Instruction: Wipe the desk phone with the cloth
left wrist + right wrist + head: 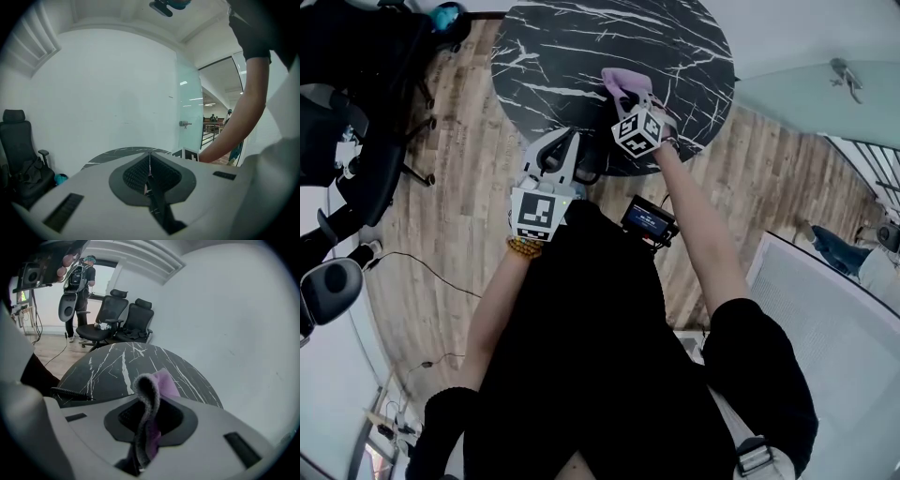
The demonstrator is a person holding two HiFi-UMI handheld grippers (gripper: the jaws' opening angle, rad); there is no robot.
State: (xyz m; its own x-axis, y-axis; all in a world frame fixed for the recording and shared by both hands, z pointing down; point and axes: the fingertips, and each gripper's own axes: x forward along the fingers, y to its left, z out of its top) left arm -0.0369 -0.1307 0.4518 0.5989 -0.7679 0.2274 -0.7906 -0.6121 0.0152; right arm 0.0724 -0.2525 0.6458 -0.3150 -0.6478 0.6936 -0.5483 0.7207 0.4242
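Purple cloth [161,379] pinched in right claw [148,397] over black veined table [572,47]; left claw [150,158], pressed together, by its rim.

Your head camera looks steeply down past your torso onto the round marble table [581,47], the left gripper [562,142] and the right gripper [630,94]. Each gripper view rides close behind its jaws. The left faces a white wall [108,93], the right faces office chairs [124,317], and both share the tabletop.
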